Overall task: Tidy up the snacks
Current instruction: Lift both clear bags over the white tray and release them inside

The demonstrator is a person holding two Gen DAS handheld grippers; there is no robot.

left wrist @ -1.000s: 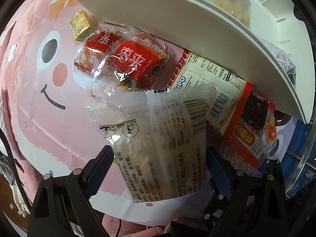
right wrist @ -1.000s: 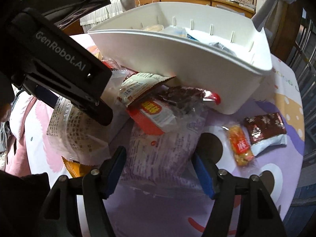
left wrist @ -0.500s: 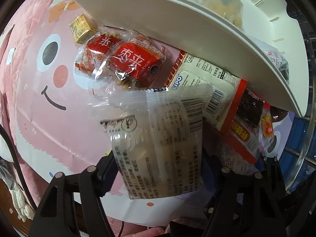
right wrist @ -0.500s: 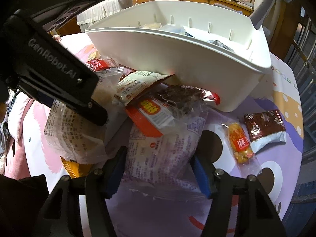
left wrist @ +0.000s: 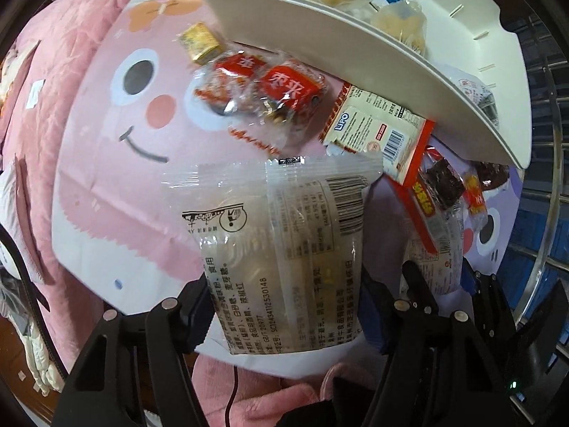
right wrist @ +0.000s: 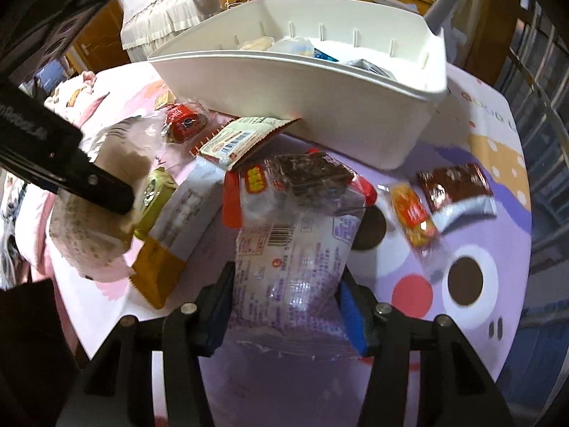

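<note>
The left claw (left wrist: 284, 306) is clamped on a clear-wrapped pastry packet (left wrist: 284, 249) and holds it up off the desk, in the lower middle of the left wrist view. Its jaws have just been closing, with the packet between them. The right claw (right wrist: 284, 295) has also just been closing, around a purple-printed clear packet (right wrist: 295, 259) that lies on the cartoon-printed desk cover (right wrist: 480, 302); both pads appear to press its sides, so it reads as gripped but not yet lifted.

The white bin (right wrist: 320, 82) stands across the upper part of both views, already holding several snacks.

The main risk, as a judgement, sits with the right claw. A red-edged packet of dark snack (right wrist: 302, 178) overlaps the far end of the purple packet, so lifting could drag or flip it, and a LIPO wafer packet (right wrist: 245, 138) is tucked against the bin's base close behind. Slippery film could also slide out of either grip. The two claws work close together, so a swing toward the bin could make them collide.

The bin's contents are largely hidden behind its wall, and a green-and-yellow packet (right wrist: 156, 242) lies half under the left claw's load. Motion blur smears most printed text.
</note>
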